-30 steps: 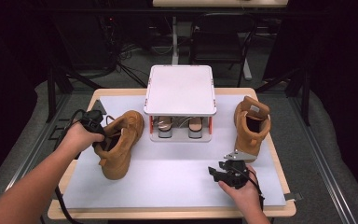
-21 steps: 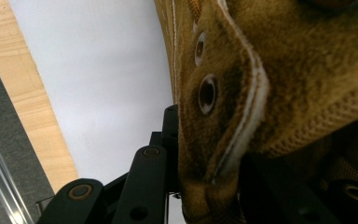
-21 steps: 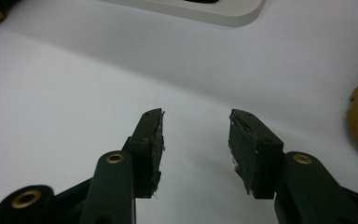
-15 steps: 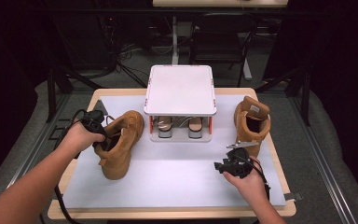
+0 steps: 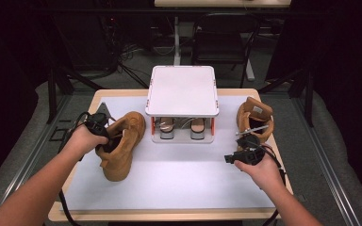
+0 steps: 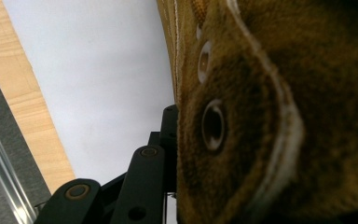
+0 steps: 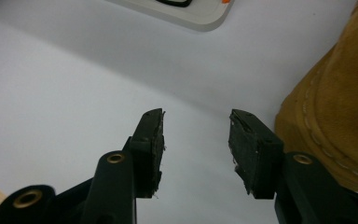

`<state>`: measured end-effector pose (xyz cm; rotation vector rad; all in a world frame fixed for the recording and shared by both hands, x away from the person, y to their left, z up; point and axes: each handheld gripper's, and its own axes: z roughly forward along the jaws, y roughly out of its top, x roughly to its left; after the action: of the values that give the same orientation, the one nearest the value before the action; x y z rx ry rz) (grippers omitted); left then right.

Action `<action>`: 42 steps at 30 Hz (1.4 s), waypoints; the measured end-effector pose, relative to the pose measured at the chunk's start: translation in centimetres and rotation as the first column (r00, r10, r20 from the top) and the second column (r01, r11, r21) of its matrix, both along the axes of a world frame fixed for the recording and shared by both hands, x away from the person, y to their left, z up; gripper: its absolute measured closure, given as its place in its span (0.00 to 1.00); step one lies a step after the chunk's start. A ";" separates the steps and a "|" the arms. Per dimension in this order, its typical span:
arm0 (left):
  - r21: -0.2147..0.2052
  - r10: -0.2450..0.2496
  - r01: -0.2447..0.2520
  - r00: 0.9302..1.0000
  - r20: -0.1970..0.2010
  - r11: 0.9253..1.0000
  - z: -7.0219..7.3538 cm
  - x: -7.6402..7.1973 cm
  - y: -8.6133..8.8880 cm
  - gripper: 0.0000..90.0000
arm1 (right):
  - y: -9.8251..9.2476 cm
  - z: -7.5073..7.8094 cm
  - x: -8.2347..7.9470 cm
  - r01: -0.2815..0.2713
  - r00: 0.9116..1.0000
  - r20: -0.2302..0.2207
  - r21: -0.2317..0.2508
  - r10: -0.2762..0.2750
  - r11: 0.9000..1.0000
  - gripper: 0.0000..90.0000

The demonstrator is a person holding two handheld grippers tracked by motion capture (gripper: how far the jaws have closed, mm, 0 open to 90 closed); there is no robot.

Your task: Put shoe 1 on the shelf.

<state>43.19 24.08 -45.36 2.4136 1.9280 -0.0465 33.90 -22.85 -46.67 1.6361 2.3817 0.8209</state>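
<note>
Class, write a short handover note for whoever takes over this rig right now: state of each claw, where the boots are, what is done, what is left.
Left claw: shut on the collar of the left boot, which lies tilted on the white mat.
Right claw: open, nothing between its jaws, beside the right boot.
Right boot: upright near the mat's right edge, right of the white rack that holds two shoes on its lower shelf.
Done: left boot gripped.
Left: probably grip the right boot; neither boot is on the rack.

My forearms are bare, no sleeves. My left matte black two-jaw gripper (image 5: 99,126) trails a black cable. My right matte black gripper (image 7: 196,144) has brass-coloured pivot screws and worn, frayed black rubber pads (image 7: 247,151).
</note>
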 end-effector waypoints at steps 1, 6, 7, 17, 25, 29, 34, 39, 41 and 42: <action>0.001 0.002 -0.002 1.000 -0.006 1.000 0.0 0.0 0.0 0.84 | -0.1 0.3 0.1 0.007 1.000 0.002 0.006 -0.007 1.000 0.61; 0.000 0.003 -0.003 1.000 -0.004 1.000 -0.1 0.0 0.0 0.85 | -0.8 1.7 0.6 0.018 1.000 -0.008 -0.012 -0.018 1.000 0.61; -0.002 0.007 -0.007 1.000 -0.004 1.000 -0.1 0.0 0.1 0.85 | -1.0 2.1 0.7 0.019 1.000 -0.012 -0.023 -0.019 1.000 0.61; -0.006 0.001 -0.001 1.000 -0.003 1.000 -0.2 0.1 0.3 0.85 | -2.0 5.0 2.3 0.036 0.995 -0.085 -0.060 -0.041 0.998 0.64; -0.003 -0.002 0.002 1.000 -0.008 1.000 -0.2 0.1 0.2 0.85 | -1.6 5.8 3.6 0.004 0.980 -0.194 -0.177 -0.039 0.984 0.65; -0.004 -0.002 0.002 1.000 -0.007 1.000 -0.2 0.1 0.2 0.84 | -1.3 6.8 4.2 -0.010 0.975 -0.218 -0.222 -0.039 0.975 0.65; -0.004 0.000 0.000 1.000 -0.009 1.000 -0.2 0.1 0.2 0.84 | -1.4 8.2 5.2 0.004 0.969 -0.240 -0.246 -0.064 0.969 0.65; -0.002 -0.002 0.002 1.000 -0.014 1.000 -0.2 0.2 0.1 0.84 | -1.4 9.4 6.6 0.052 0.963 -0.243 -0.268 -0.119 0.962 0.64; 0.000 -0.003 0.003 1.000 -0.014 1.000 -0.2 0.2 0.1 0.84 | -1.3 9.6 7.2 0.060 0.958 -0.255 -0.278 -0.134 0.959 0.64; 0.003 -0.005 0.005 1.000 -0.014 1.000 -0.2 0.2 0.1 0.84 | -1.3 9.6 7.5 0.077 0.955 -0.255 -0.280 -0.151 0.957 0.64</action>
<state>43.34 24.17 -45.55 2.4263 1.9296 -0.0604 41.36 -24.14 -37.10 1.8505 2.4083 0.2491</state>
